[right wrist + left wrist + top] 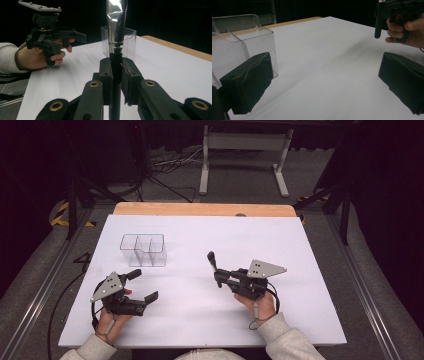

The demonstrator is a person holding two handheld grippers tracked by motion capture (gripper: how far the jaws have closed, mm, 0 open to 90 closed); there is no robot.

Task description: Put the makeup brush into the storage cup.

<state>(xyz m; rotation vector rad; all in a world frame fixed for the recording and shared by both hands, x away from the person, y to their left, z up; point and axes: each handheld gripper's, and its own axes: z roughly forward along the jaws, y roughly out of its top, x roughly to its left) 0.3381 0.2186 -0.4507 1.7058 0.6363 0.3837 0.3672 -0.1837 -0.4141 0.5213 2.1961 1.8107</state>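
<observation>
Clear plastic organizer (143, 250) looks light and brittle. Your right gripper (116, 72) clamps a thin, slippery pen (115, 37) low; your left gripper (146, 285) gapes wide, empty.

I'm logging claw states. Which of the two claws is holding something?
The right claw: its jaws are shut on a dark, silver-topped tube. The left claw is wide open and holds nothing.

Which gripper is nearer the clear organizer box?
Left. The left gripper sits just in front of the clear organizer box; the right gripper, clamping a dark pen, is farther off to its right.
</observation>
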